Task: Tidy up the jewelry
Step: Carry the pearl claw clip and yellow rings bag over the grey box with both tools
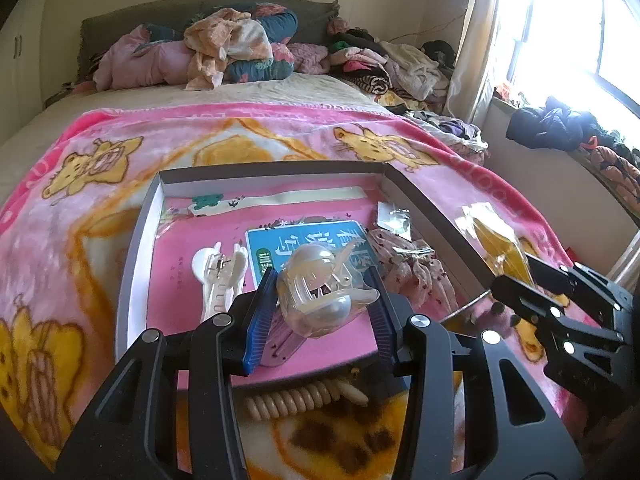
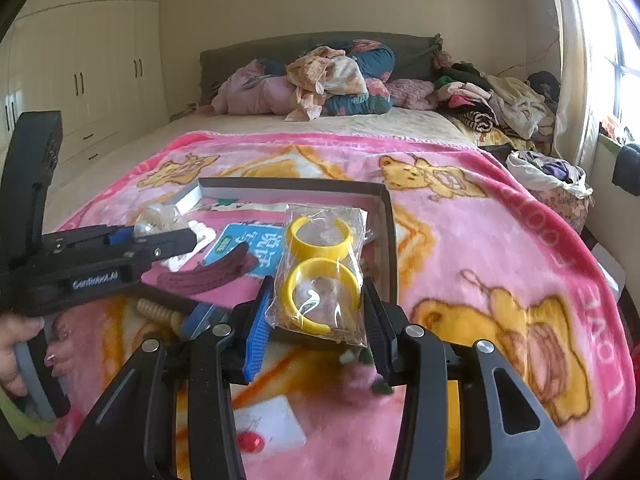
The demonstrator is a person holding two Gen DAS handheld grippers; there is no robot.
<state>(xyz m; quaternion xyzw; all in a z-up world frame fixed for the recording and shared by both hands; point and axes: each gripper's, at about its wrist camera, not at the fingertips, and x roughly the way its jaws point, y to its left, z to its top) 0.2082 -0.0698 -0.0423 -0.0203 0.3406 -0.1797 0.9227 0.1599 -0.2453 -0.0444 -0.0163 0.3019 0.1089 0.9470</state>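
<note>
My left gripper [image 1: 320, 300] is shut on a clear pearly hair claw clip [image 1: 320, 292] and holds it above the shallow grey box [image 1: 424, 200] on the pink blanket. In the box lie a white claw clip [image 1: 218, 276], a floral scrunchie [image 1: 416, 272], a small clear bag [image 1: 394, 216] and a teal booklet [image 1: 280, 240]. My right gripper [image 2: 318, 312] is shut on a clear bag of two yellow bangles [image 2: 320, 268], above the box's near right corner [image 2: 390, 220]. The left gripper [image 2: 120, 248] shows at the left of the right wrist view.
A beige spiral hair tie [image 1: 296, 398] lies on the blanket [image 1: 80, 240] just in front of the box. A dark red hair band [image 2: 208, 272] and a white card with a red bead [image 2: 268, 424] lie nearby. Pillows and clothes [image 1: 224, 48] pile at the bed head.
</note>
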